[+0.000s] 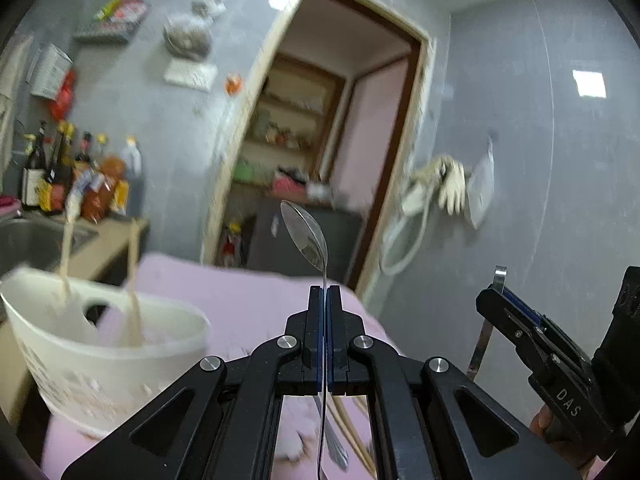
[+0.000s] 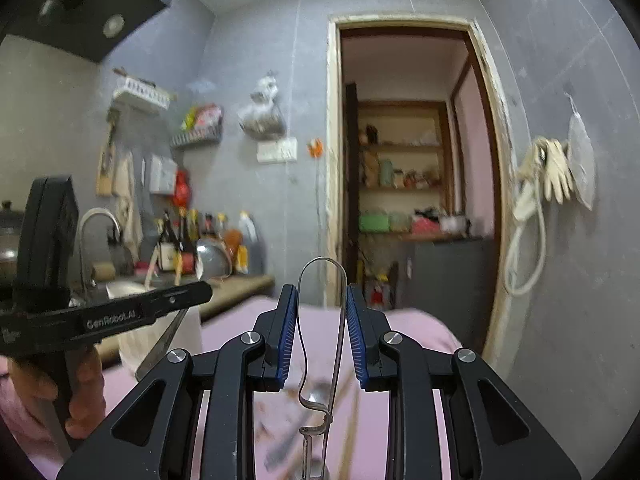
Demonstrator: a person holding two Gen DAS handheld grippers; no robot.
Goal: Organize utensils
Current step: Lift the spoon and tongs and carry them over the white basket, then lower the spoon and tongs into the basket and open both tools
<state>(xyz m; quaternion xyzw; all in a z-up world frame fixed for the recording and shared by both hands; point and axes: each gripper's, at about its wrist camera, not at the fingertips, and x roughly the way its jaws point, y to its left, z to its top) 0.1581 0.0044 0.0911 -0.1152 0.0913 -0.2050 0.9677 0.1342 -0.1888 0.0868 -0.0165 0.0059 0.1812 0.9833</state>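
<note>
My left gripper [image 1: 324, 292] is shut on a metal spoon [image 1: 306, 236], bowl end up, held above the pink cloth [image 1: 248, 300]. A white utensil basket [image 1: 104, 344] stands at the left with two chopsticks [image 1: 134, 280] in it. My right gripper [image 2: 322, 300] is closed on a metal utensil with a looped wire handle [image 2: 322, 276], held upright. In the left wrist view the right gripper [image 1: 496, 292] shows at the right with a metal strip [image 1: 482, 344] in it. More utensils [image 2: 320, 392] lie blurred on the cloth below.
A counter with a sink [image 1: 36, 240] and sauce bottles [image 1: 80, 176] is at the left. A doorway [image 2: 412, 168] with shelves is ahead. Gloves [image 2: 554, 168] hang on the grey right wall. A range hood [image 2: 80, 4] is at the upper left.
</note>
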